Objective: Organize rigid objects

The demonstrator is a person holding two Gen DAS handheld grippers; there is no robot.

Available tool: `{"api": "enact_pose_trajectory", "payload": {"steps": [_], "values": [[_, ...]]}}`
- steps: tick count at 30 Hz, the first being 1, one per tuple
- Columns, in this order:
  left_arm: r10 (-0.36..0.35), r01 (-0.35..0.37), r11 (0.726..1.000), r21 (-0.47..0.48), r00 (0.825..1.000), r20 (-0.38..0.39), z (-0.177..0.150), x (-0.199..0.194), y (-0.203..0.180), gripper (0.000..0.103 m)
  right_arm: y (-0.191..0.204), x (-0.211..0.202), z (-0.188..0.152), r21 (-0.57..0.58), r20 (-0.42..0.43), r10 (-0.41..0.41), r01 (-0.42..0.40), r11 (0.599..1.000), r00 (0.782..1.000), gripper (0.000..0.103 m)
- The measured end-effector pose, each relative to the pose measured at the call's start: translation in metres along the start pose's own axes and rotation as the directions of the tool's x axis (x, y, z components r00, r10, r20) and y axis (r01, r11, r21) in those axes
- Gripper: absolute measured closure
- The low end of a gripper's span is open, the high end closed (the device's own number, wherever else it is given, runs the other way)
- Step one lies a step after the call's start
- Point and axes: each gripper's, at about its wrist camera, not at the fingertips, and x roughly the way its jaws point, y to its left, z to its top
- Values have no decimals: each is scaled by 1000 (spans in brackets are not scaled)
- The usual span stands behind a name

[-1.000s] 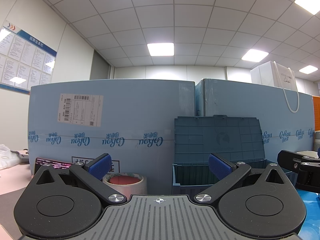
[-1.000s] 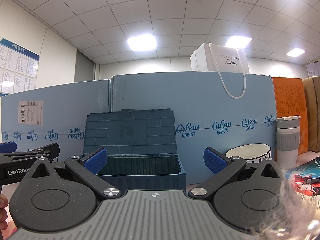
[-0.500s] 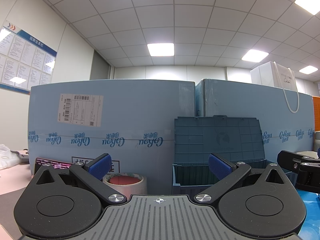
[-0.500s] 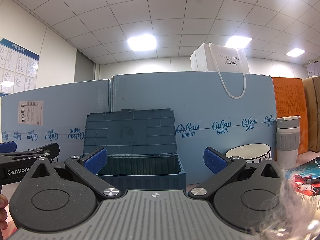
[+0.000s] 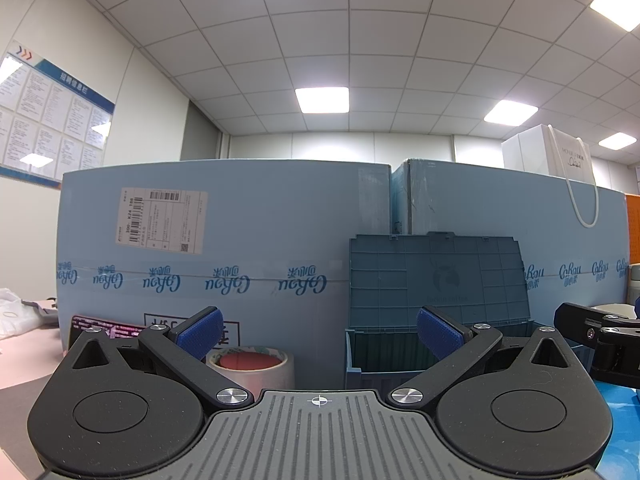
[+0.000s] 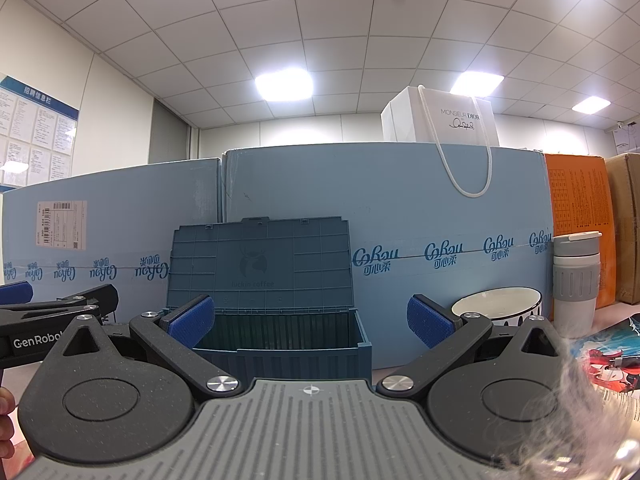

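A blue-grey plastic storage box [image 6: 280, 340] with its lid raised stands against light blue cartons; it also shows in the left wrist view [image 5: 384, 356]. My left gripper [image 5: 318, 330] is open and empty, with a roll of tape [image 5: 250, 364] just beyond its left finger. My right gripper [image 6: 310, 318] is open and empty, facing the box. A white bowl [image 6: 498, 306] and a white and grey tumbler [image 6: 576, 280] stand right of the box. The left gripper also shows in the right wrist view [image 6: 60, 312].
Tall light blue cartons [image 5: 240, 248] wall off the back, with a white paper bag [image 6: 440, 124] on top and an orange carton [image 6: 580, 232] at the right. A dark flat pack [image 5: 100, 326] lies at the left. A printed magazine [image 6: 608, 356] lies at the right.
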Motion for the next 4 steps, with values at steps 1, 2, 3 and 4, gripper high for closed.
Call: {"api": "enact_pose_trajectory", "payload": {"steps": [1, 2, 3, 4], "values": [[1, -1, 1000, 0, 1000, 0, 0, 0, 0, 0, 0, 0, 0, 0, 0, 0, 0, 1000, 1000, 0], [0, 0, 1000, 0, 1000, 0, 0, 0, 0, 0, 0, 0, 0, 0, 0, 0, 0, 1000, 1000, 0], [1, -1, 1000, 0, 1000, 0, 0, 0, 0, 0, 0, 0, 0, 0, 0, 0, 0, 1000, 1000, 0], [1, -1, 1000, 0, 1000, 0, 0, 0, 0, 0, 0, 0, 0, 0, 0, 0, 0, 1000, 1000, 0]]}}
